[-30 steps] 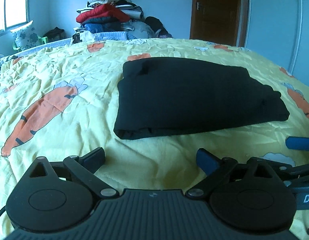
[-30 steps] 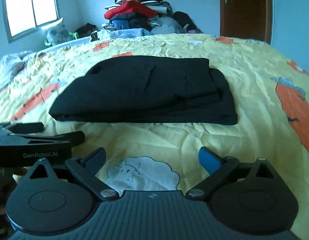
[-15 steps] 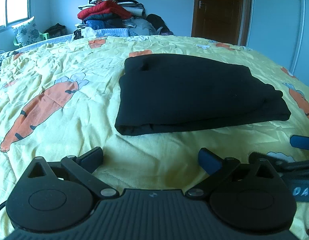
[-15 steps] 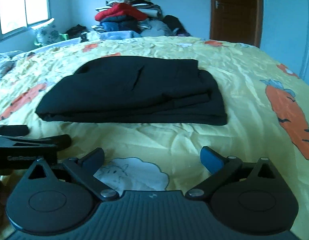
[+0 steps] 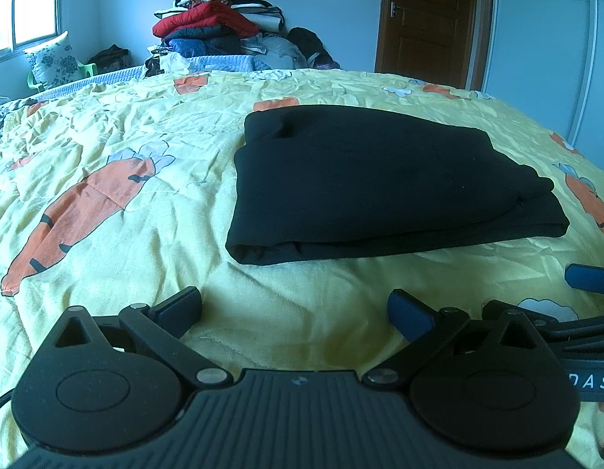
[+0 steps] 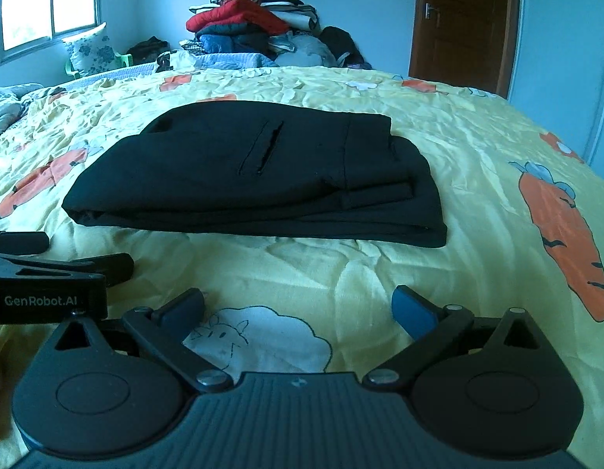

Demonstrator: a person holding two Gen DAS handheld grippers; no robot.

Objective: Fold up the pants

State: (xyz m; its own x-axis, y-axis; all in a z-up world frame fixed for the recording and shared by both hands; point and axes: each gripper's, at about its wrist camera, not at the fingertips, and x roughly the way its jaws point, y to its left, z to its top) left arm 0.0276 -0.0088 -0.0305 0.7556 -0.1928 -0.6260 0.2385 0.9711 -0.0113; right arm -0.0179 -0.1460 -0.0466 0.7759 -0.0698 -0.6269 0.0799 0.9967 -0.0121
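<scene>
Both grippers, left gripper (image 5: 294,305) and right gripper (image 6: 298,306), are hovering wide open and empty while your folded pants (image 5: 384,179) are lying straight ahead on the bedspread (image 5: 106,164) (long axis crosswise, neither claw clearly nearer).

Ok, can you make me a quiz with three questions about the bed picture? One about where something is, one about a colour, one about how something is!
1. Where is the pile of clothes?
A. beyond the far side of the bed
B. on the pants
C. in the right gripper

2. What colour are the pants?
A. red
B. black
C. yellow

3. How are the pants now?
A. hanging up
B. spread out flat
C. folded into a stack

Answers:
1. A, the pile rises behind the yellow bedspread, against the wall.
2. B, they look dark black on the bedspread.
3. C, layered edges show along the near side, and both the left gripper and right gripper are open, holding nothing.
</scene>
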